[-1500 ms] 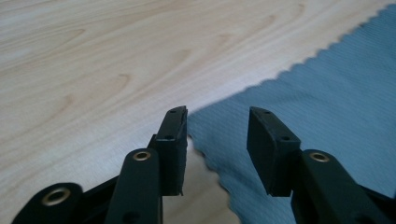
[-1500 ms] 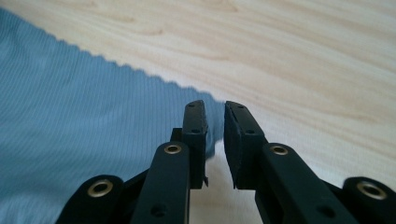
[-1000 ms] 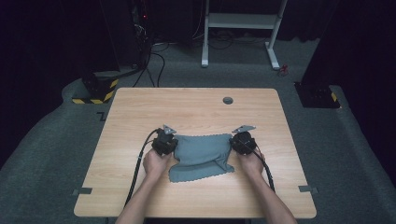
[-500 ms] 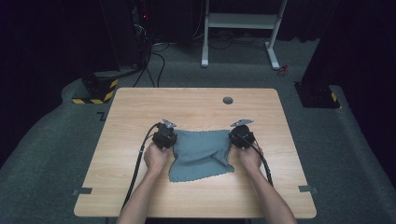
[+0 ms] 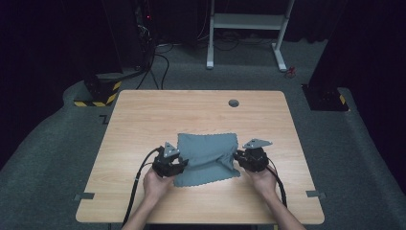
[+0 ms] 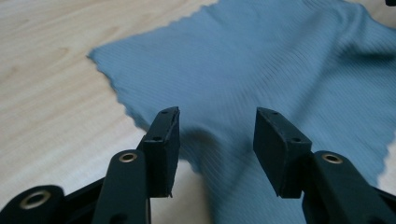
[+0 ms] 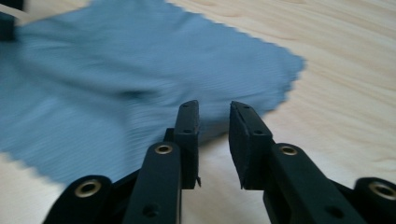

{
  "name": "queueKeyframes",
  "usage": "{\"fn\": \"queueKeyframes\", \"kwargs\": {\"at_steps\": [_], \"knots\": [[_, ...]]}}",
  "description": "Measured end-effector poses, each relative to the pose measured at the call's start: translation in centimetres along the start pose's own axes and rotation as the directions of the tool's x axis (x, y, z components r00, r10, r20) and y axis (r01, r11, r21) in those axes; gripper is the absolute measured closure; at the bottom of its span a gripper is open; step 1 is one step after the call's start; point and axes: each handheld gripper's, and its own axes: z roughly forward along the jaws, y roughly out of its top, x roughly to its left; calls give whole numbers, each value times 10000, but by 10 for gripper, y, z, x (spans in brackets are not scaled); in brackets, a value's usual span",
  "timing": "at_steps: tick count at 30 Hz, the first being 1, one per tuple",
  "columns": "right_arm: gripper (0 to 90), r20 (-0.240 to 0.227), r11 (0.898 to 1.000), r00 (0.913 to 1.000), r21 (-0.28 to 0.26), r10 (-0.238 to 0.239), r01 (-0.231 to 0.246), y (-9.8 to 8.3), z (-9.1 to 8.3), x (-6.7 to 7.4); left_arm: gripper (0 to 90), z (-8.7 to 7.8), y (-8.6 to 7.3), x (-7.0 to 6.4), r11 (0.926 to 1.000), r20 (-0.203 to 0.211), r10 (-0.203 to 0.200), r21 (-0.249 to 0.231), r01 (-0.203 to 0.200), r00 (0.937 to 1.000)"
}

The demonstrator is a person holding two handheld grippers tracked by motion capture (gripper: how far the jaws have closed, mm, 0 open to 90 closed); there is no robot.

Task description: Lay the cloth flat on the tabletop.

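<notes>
Your cloth [image 5: 208, 158] is blue-grey with scalloped edges, lying on the surface's near half, folded over itself with a crease across the middle and its near edge skewed.

A light wooden table [image 5: 143, 120] stands on grey carpet, with a small dark round grommet [image 5: 233, 103] set near its far edge. A blue-grey cloth [image 5: 208, 155] with scalloped edges lies flat on the near half, roughly centred, slightly rumpled along its near side. The remaining wood around it shows plain grain.
</notes>
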Motion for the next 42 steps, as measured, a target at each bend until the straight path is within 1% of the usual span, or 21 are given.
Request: {"fn": "queueKeyframes", "kwargs": {"at_steps": [1,4,7,9,10,11,13,15,17,20,21,22,23,25,27,30,33,35,36,38,42], "knots": [[715,-144,9999,9999,-83,-80,79,-2,-3,5,509,-1,-4,-2,10000,-46,63,11,-63,10000],[681,-427,9998,9990,-178,-109,101,-8,-5,17,505,0,-14,-3,9999,-167,-143,80,145,9998],[671,-299,9998,9994,113,-168,171,-10,3,19,496,4,-22,-1,9995,-440,-209,216,218,9988],[679,-186,9993,9997,344,-150,156,-11,11,16,482,5,-26,0,9994,-656,-230,231,246,9976],[693,-114,9988,9999,477,-48,53,-11,14,16,475,5,-28,0,9996,-698,-218,142,228,9973],[716,-40,9982,9999,584,-100,102,-12,17,15,467,5,-30,0,9996,-697,-271,66,276,9972],[789,122,9965,9995,792,-294,283,-13,20,15,454,4,-32,0,9996,-778,-291,-28,290,9965],[886,116,9944,9990,965,-437,423,-14,23,14,438,4,-33,1,9996,-781,-290,-73,285,9965],[900,-10,9945,9991,957,-430,429,-14,23,13,416,4,-33,3,9990,-748,-447,-21,446,9962],[899,64,9941,9985,937,-546,538,-14,23,13,394,4,-33,2,9990,-780,-448,-15,448,9960],[896,49,9960,9994,823,-344,339,-14,21,12,388,4,-33,2,9989,-783,-463,-5,464,9959],[861,73,9979,9997,600,-247,242,-14,19,10,383,4,-33,2,9989,-798,-471,-1,473,9957],[832,71,9994,10000,347,45,-47,-13,15,10,381,4,-34,2,9988,-834,-482,-17,483,9953],[781,-147,9993,9992,-54,368,-369,-11,9,11,379,4,-34,1,9986,-862,-520,-40,518,9949],[756,-189,9998,9997,-145,152,-155,-7,6,16,378,4,-34,1,9985,-852,-553,-65,549,9948],[711,-97,9993,9994,163,-332,334,-4,12,26,378,4,-34,1,9985,-854,-544,-58,541,9949],[696,100,9978,9992,544,-381,375,-3,23,27,378,4,-34,1,9985,-859,-555,-57,552,9948],[732,184,9963,9993,799,-323,307,-3,30,26,378,4,-34,1,9984,-857,-562,-63,559,9947],[796,264,9941,9984,981,-492,464,-5,34,26,378,4,-34,1,9984,-853,-573,-74,568,9947],[880,349,9935,9976,986,-602,565,-5,34,26,377,4,-34,1,9985,-864,-555,-54,552,9947],[900,412,9923,9970,1084,-652,604,-5,32,22,377,4,-34,1,9985,-860,-555,-64,551,9947]]}}
